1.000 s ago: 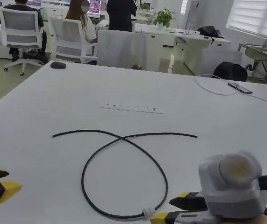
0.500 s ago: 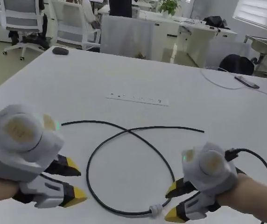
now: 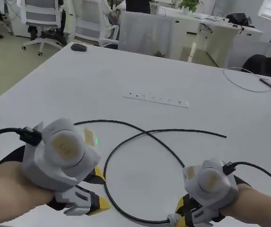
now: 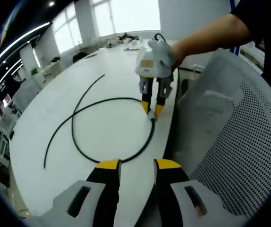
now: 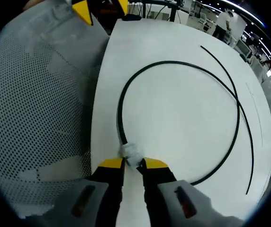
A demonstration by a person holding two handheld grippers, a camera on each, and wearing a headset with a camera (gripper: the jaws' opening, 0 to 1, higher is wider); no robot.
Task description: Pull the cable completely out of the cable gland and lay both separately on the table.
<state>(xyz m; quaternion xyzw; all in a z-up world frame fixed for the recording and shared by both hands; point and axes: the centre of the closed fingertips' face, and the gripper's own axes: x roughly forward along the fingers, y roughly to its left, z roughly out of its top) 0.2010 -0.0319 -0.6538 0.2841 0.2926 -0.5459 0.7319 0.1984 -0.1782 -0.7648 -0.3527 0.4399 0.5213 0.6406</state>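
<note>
The left tongs (image 4: 138, 165) sit near, jaws slightly apart with nothing between them. Farther along the white tabletop (image 4: 102, 135), a hand (image 4: 183, 47) holds the right tongs (image 4: 152, 109) tips-down at the cable gland (image 4: 152, 117) on the looped black cable (image 4: 112, 99). A mesh chair back (image 4: 221, 142) stands to the right.

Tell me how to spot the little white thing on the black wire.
Find the big white table and follow the looped black cable toward its near edge. By the fingers of the right gripper sits the cable gland, the only pale lump on that thin black line.
</note>
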